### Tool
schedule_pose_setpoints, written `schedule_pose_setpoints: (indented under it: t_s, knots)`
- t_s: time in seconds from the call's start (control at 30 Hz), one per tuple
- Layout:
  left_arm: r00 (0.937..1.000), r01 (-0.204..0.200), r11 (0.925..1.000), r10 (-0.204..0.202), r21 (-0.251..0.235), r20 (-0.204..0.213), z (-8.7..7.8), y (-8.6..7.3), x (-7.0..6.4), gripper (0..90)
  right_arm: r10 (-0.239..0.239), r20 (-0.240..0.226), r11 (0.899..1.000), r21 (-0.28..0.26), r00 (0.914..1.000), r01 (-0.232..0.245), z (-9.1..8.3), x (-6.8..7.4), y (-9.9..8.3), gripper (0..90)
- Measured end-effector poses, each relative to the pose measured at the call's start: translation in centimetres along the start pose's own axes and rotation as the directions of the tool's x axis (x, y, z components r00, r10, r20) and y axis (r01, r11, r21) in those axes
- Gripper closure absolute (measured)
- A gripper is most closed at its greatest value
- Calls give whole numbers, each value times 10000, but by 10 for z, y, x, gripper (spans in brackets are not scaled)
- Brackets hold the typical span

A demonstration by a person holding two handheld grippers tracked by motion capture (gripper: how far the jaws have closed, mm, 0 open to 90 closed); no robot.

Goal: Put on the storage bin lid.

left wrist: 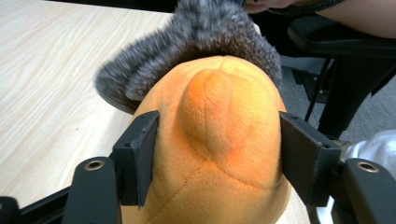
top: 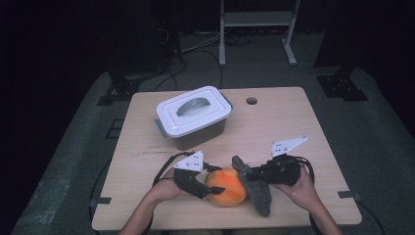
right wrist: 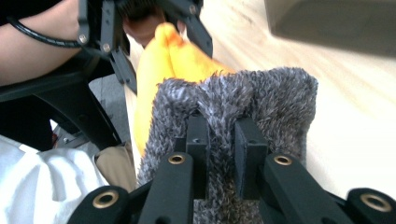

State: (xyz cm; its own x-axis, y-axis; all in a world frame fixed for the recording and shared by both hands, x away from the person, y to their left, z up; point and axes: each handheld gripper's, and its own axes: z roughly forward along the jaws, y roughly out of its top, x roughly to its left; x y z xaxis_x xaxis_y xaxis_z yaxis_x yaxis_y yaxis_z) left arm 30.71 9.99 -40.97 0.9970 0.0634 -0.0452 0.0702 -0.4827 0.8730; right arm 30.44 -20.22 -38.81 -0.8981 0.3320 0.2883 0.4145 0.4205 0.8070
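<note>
An orange plush toy (top: 226, 188) lies near the table's front edge, with a grey furry piece (top: 258, 191) attached on its right side. My left gripper (top: 211, 188) is shut on the orange body; in the left gripper view both jaws press into the orange plush (left wrist: 219, 140), and the grey fur (left wrist: 210, 37) lies beyond it. My right gripper (top: 252, 174) is shut on the grey fur. Its jaws pinch a fold of the grey fur (right wrist: 271, 93) in the right gripper view, where the orange plush (right wrist: 177, 60) and the left gripper (right wrist: 154, 28) sit behind.
A grey storage box with a white handled lid (top: 194, 116) stands shut at the table's back left. The wooden table (top: 293, 127) has a cable hole (top: 251, 101) near its far edge. A white metal frame (top: 257, 29) stands on the floor beyond.
</note>
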Motion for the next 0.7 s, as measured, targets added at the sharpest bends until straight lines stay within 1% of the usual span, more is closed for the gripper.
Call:
schedule_pose_setpoints:
  t_s: [0.1, 0.17, 0.23, 0.3, 0.37, 0.47, 0.53, 0.57, 0.63, 0.7]
  knots:
    - [9995, -290, 9996, 289, 50, 145, 7, 4, -5, 333, -404, -181, 9984, -390, 9990, 397, 0, 11, 12, 780]
    - [9989, -448, 9989, 446, 113, 155, 9, 6, -8, 329, -687, -128, 9973, -286, 9976, 684, 5, 18, 18, 780]
    - [9990, -434, 9990, 432, 109, 143, 9, 5, -8, 329, -745, -144, 9972, -36, 9971, 745, 10, 19, 17, 780]
    - [9992, -386, 9992, 385, 98, 102, 6, 3, -5, 331, -467, -395, 9989, -43, 9981, 466, 12, 13, 11, 780]
    - [9998, -207, 9998, 207, 75, 20, 2, 2, -2, 332, -222, -378, 9997, -93, 9990, 219, 11, 7, 6, 779]
    - [9999, 134, 9999, -135, -102, -57, -5, -3, 5, 331, 225, -293, 9997, -55, 9993, -227, 7, -3, -4, 779]
    - [9990, 417, 9988, -421, -241, -156, -8, -6, 9, 331, 366, -284, 9992, -118, 9989, -369, 4, -5, -7, 780]
    - [9984, 524, 9983, -529, -264, -206, -10, -7, 11, 332, 313, -239, 9993, -198, 9992, -318, 3, -4, -5, 780]
    - [9969, 705, 9970, -716, -331, -338, -13, -9, 14, 332, 193, -311, 9991, -370, 9993, -205, 2, -1, -2, 780]
    - [9956, 847, 9958, -860, -342, -382, -17, -11, 17, 332, 166, -270, 9995, -275, 9995, -173, 3, -1, -2, 780]
